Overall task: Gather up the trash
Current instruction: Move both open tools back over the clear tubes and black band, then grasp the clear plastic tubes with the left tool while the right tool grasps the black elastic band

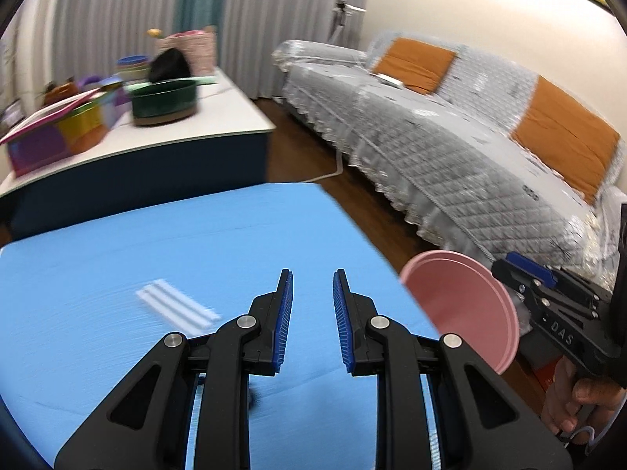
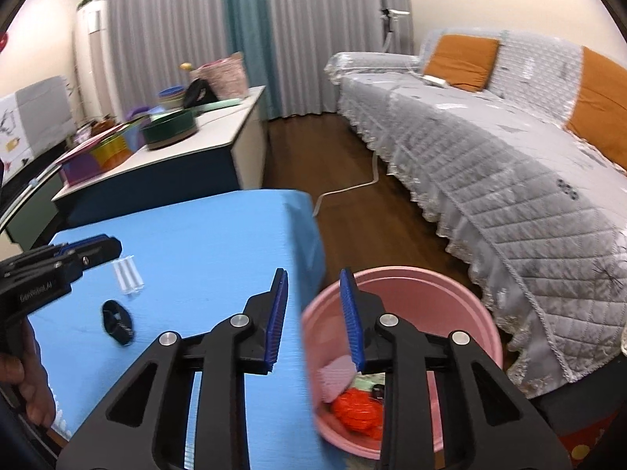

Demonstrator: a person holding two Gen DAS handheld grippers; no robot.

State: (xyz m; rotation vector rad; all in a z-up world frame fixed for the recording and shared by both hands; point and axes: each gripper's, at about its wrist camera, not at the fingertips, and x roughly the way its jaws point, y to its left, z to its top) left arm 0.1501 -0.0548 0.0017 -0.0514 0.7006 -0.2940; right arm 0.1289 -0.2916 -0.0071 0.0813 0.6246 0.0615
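Note:
A pink bin [image 2: 443, 305] hangs at the blue table's right edge; its rim sits between my right gripper's [image 2: 313, 313] jaws, which stand partly apart around it. Orange, pink and green trash [image 2: 358, 411] lies inside. In the left wrist view the bin [image 1: 462, 305] shows beside the right gripper [image 1: 548, 297]. My left gripper [image 1: 312, 313] is open and empty above the blue table [image 1: 196, 243]. A white ridged strip [image 1: 176, 307] lies just left of its fingers; it also shows in the right wrist view [image 2: 127, 276]. A black ring-shaped item [image 2: 117, 327] lies on the table.
A white-topped cabinet [image 1: 219, 113] behind the table carries a green pot [image 1: 164, 102] and coloured boxes [image 1: 58, 133]. A grey-covered sofa [image 1: 450, 149] with orange cushions runs along the right. Dark wood floor [image 2: 352, 149] with a white cable lies between.

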